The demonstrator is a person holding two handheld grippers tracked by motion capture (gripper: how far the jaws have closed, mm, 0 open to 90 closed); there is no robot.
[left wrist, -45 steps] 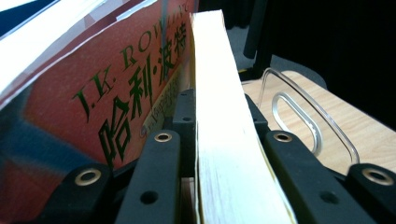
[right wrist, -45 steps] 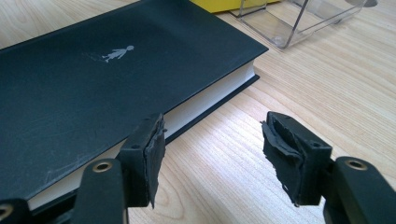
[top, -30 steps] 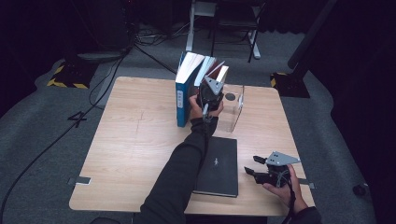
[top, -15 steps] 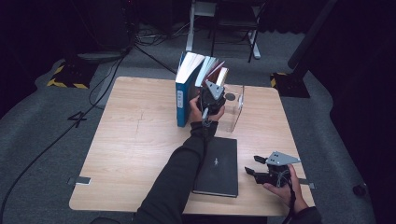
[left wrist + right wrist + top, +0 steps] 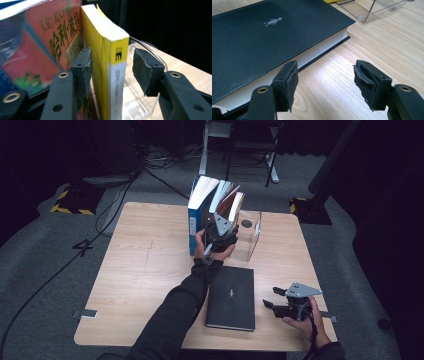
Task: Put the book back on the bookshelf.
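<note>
A row of upright books leans at the table's far middle: a blue one [image 5: 196,227], a red one [image 5: 50,45] and a yellow paperback [image 5: 110,50]. My left gripper [image 5: 112,65] straddles the yellow paperback's spine. Its jaws have just been opening; the left pad lies close against the cover and the right pad stands clear of the book. From above, the left gripper [image 5: 225,220] points at the book row. My right gripper [image 5: 325,75] is open over bare wood, beside a black hardcover [image 5: 262,37] lying flat.
A clear plastic bookend [image 5: 250,235] stands right of the yellow paperback. The black hardcover [image 5: 232,297] lies near the front edge, with the right gripper [image 5: 272,299] to its right. Wide wooden table [image 5: 145,270] surface extends to the left.
The left gripper has shifted a little at the row of books, and the yellow paperback leans slightly differently. The right gripper has kept still.
</note>
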